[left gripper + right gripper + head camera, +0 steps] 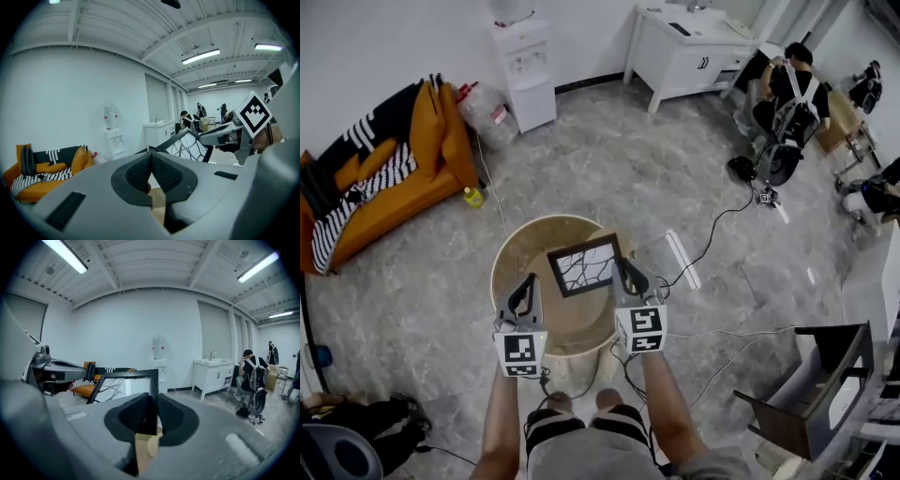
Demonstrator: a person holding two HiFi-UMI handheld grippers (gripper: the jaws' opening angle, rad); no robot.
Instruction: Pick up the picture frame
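Observation:
The picture frame (586, 265) is black-edged with a white sheet of dark branching lines. It hangs tilted above the round wooden table (517, 246). My right gripper (628, 277) is shut on the frame's right edge. In the right gripper view that edge runs upright between the pads (153, 411), with the frame (117, 385) spreading to the left. My left gripper (525, 292) hovers left of the frame, apart from it. Its pads meet with nothing between them (151, 164). The left gripper view has the frame (190, 145) to the right.
An orange sofa (384, 178) with striped cloth stands at the far left. A water dispenser (523, 70) and a white cabinet (689, 47) line the back wall. A person (787, 94) sits at the upper right. Cables (712, 234) trail over the floor, and a dark stand (825, 384) sits at the lower right.

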